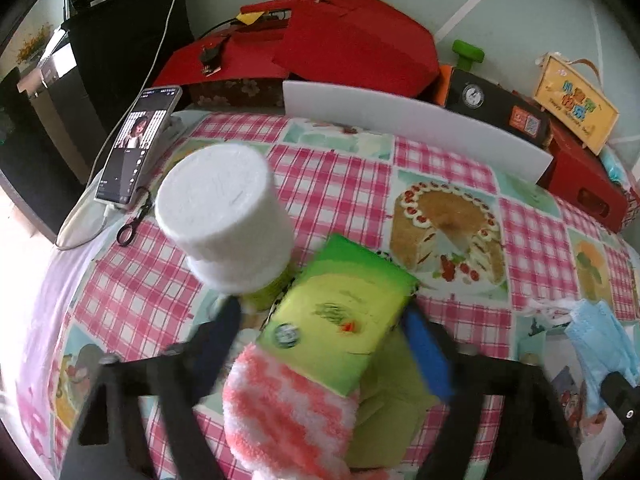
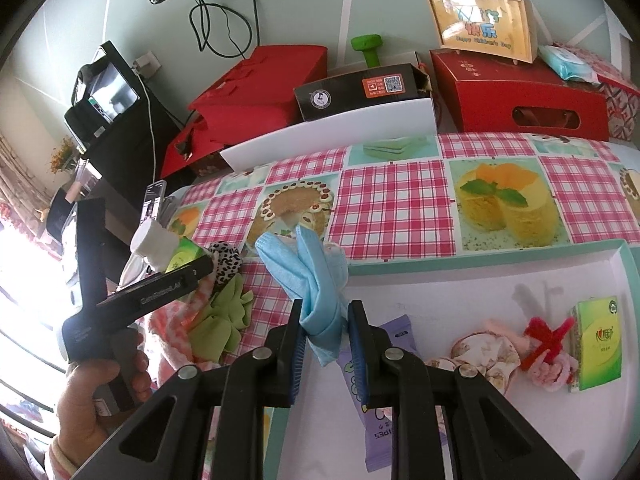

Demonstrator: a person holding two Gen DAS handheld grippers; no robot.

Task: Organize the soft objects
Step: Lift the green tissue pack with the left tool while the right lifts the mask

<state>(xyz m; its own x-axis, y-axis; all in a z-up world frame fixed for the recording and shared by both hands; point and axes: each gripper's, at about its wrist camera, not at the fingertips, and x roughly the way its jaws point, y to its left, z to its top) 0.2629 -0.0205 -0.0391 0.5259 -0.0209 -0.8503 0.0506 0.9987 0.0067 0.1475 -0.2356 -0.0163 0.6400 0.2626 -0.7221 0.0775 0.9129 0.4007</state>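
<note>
The yellow gift box (image 2: 482, 24) reads "Happy Children's Day" under large Chinese characters. The purple packet (image 2: 380, 432) in the tray shows "WIPES", seen upside down. The black box (image 2: 360, 90) bears a QR code on an orange label.

White roll (image 1: 224, 216) crowds tissue pack (image 1: 340, 316) (left side); right seems open.

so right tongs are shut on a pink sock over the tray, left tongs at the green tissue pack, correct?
Not a sock. The right wrist view shows the right tongs shut on a blue face mask over the tray. Left tongs are at the green tissue pack, as stated.
</note>
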